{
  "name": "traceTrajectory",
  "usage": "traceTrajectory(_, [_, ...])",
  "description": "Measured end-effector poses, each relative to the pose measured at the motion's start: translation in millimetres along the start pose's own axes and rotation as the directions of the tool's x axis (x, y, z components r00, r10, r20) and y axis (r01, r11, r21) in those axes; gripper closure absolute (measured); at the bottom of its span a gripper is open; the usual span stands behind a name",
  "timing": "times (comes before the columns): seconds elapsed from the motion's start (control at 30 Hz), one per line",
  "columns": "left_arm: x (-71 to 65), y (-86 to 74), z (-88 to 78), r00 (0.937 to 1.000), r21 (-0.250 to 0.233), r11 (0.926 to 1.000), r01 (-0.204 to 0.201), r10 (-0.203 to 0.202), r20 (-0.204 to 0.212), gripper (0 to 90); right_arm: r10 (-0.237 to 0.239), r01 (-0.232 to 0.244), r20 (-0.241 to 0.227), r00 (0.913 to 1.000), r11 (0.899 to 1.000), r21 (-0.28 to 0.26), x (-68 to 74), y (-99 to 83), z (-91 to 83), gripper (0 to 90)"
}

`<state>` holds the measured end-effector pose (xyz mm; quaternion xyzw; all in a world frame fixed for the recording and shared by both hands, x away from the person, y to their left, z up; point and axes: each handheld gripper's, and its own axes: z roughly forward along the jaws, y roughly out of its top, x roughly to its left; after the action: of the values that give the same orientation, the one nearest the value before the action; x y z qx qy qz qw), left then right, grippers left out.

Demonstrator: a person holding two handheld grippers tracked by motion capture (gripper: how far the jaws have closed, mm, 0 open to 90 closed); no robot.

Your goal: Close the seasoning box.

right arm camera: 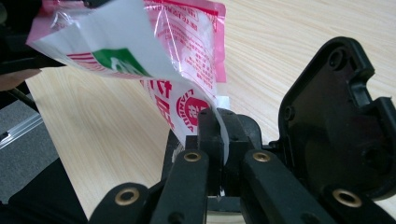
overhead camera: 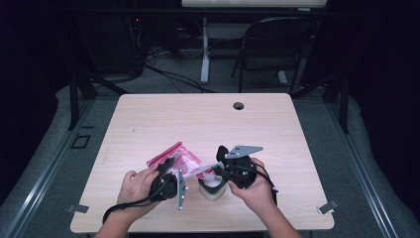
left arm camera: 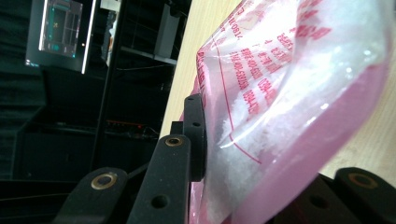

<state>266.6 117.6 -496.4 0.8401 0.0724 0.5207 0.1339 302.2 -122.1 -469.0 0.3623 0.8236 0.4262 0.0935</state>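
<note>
Holding the bag [overhead camera: 179, 161] from both ends right now. My right claw [right arm camera: 219, 126] is clamped flat on a thin white-and-red corner of the film; in the right gripper view the film rises out of the closed jaws and runs up and left toward the other hand. My left claw [left arm camera: 205, 140] grips the fat end, jaws partly apart with the white grainy fill bulging between them and pink film wrapped round.

From above, the bag spans the gap between left claw [overhead camera: 171, 176] and right claw [overhead camera: 220, 171], long axis roughly left-right, pink zip edge angled up-left, off the table [overhead camera: 208, 119] at the grips. A pale holder [overhead camera: 212, 191] sits just below the right claw.

My read: next move is a pull-apart along that axis; the right grip is the thin one, so I'd expect slip there first.
</note>
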Motion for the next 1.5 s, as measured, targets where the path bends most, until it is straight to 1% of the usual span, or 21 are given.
traceTrajectory(0.13, [-0.3, -4.3, -0.4, 0.9984, -0.016, 0.9984, 0.054, -0.054, 0.015, 81.1, -0.013, 0.013, -0.001, 0.9999, 1.0, -0.016, 2.1, 1.2, -2.0, 89.6])
traceTrajectory(0.17, [-1.0, -6.1, -0.2, 0.9979, -0.015, 0.998, 0.061, -0.061, 0.021, 81.1, -0.012, 0.012, -0.001, 0.9999, 1.0, -0.016, 2.6, 1.4, -2.4, 89.5])
traceTrajectory(0.23, [-2.2, -8.1, 1.1, 0.9981, -0.008, 0.9984, 0.056, -0.056, 0.027, 81.1, -0.017, 0.017, -0.008, 0.9998, 1.0, -0.018, 2.8, 1.3, -2.1, 88.9])
traceTrajectory(0.33, [-4.6, -11.7, 3.7, 0.9948, -0.01, 0.9962, 0.087, -0.086, 0.054, 81.2, -0.016, 0.016, -0.012, 0.9998, 1.0, -0.023, 2.8, 0.8, -1.1, 88.5])
traceTrajectory(0.43, [-7.0, -13.8, 5.5, 0.9925, -0.011, 0.9946, 0.103, -0.102, 0.066, 81.5, -0.022, 0.022, -0.016, 0.9996, 0.999, -0.026, 3.8, 1.0, -1.3, 88.1])
traceTrajectory(0.53, [-7.6, -15.9, 6.2, 0.9868, -0.016, 0.9904, 0.137, -0.136, 0.088, 81.9, -0.022, 0.021, -0.024, 0.9995, 0.999, -0.03, 5.0, 1.0, -1.9, 87.2])
traceTrajectory(0.63, [-7.6, -18.5, 8.1, 0.9761, -0.028, 0.9819, 0.187, -0.183, 0.118, 82.2, -0.02, 0.019, -0.035, 0.9992, 0.999, -0.037, 4.9, 1.1, -2.8, 85.5])
traceTrajectory(0.73, [-8.2, -20.8, 10.3, 0.9661, -0.027, 0.9754, 0.219, -0.213, 0.146, 82.4, -0.021, 0.02, -0.04, 0.999, 0.999, -0.038, 5.1, 1.2, -3.1, 83.4])
traceTrajectory(0.77, [-8.5, -21.8, 11.0, 0.9602, -0.027, 0.9712, 0.237, -0.23, 0.159, 82.5, -0.023, 0.021, -0.043, 0.9988, 0.999, -0.038, 5.0, 1.1, -2.8, 82.8])
traceTrajectory(0.9, [-8.0, -25.4, 12.9, 0.9453, -0.027, 0.9616, 0.273, -0.263, 0.193, 82.9, -0.02, 0.018, -0.047, 0.9987, 0.999, -0.044, 5.2, 1.3, -2.2, 75.9])
traceTrajectory(1.03, [-8.4, -28.7, 15.5, 0.9263, -0.026, 0.9497, 0.312, -0.298, 0.23, 83.3, -0.019, 0.016, -0.057, 0.9982, 0.999, -0.05, 6.1, 1.8, -2.6, 71.4])
traceTrajectory(1.07, [-8.6, -29.4, 16.2, 0.9239, -0.026, 0.9481, 0.317, -0.302, 0.234, 83.4, -0.02, 0.017, -0.059, 0.9981, 0.998, -0.053, 6.2, 1.9, -2.9, 70.8])
traceTrajectory(1.1, [-9.2, -30.0, 16.7, 0.9188, -0.022, 0.9455, 0.325, -0.31, 0.244, 83.5, -0.02, 0.016, -0.058, 0.9981, 0.998, -0.058, 6.5, 2.1, -3.4, 69.9])
traceTrajectory(1.17, [-9.1, -31.4, 18.2, 0.9115, -0.021, 0.9412, 0.337, -0.321, 0.257, 83.9, -0.023, 0.019, -0.064, 0.9977, 0.998, -0.063, 6.6, 2.6, -4.3, 68.1])
traceTrajectory(1.2, [-9.2, -32.2, 19.0, 0.9057, -0.018, 0.9374, 0.348, -0.331, 0.265, 84.2, -0.026, 0.022, -0.063, 0.9977, 0.997, -0.069, 6.5, 2.8, -4.8, 67.1])
traceTrajectory(1.23, [-9.2, -32.7, 20.0, 0.903, -0.013, 0.936, 0.352, -0.336, 0.268, 84.7, -0.028, 0.024, -0.064, 0.9976, 0.997, -0.072, 6.2, 3.1, -5.8, 65.6])
traceTrajectory(1.27, [-9.3, -33.4, 20.8, 0.8973, -0.007, 0.9332, 0.359, -0.343, 0.278, 85.2, -0.027, 0.022, -0.06, 0.9979, 0.997, -0.079, 6.1, 3.2, -6.4, 63.9])
traceTrajectory(1.4, [-9.8, -37.5, 24.8, 0.865, 0.003, 0.9137, 0.406, -0.386, 0.321, 86.8, -0.018, 0.012, -0.062, 0.998, 0.996, -0.09, 3.7, 3.8, -9.3, 61.2])
traceTrajectory(1.43, [-10.1, -38.7, 26.0, 0.8547, 0.005, 0.9071, 0.421, -0.398, 0.333, 87.3, -0.016, 0.01, -0.061, 0.998, 0.995, -0.096, 3.5, 3.9, -9.7, 60.3])
traceTrajectory(1.47, [-9.9, -39.9, 26.9, 0.8462, 0.008, 0.9028, 0.43, -0.406, 0.345, 87.5, -0.017, 0.011, -0.062, 0.9979, 0.995, -0.097, 3.4, 4.1, -10.0, 59.7])
traceTrajectory(1.5, [-10.0, -40.9, 27.8, 0.8366, 0.012, 0.8964, 0.443, -0.418, 0.354, 87.5, -0.018, 0.012, -0.062, 0.9979, 0.995, -0.099, 3.6, 4.2, -10.2, 59.5])
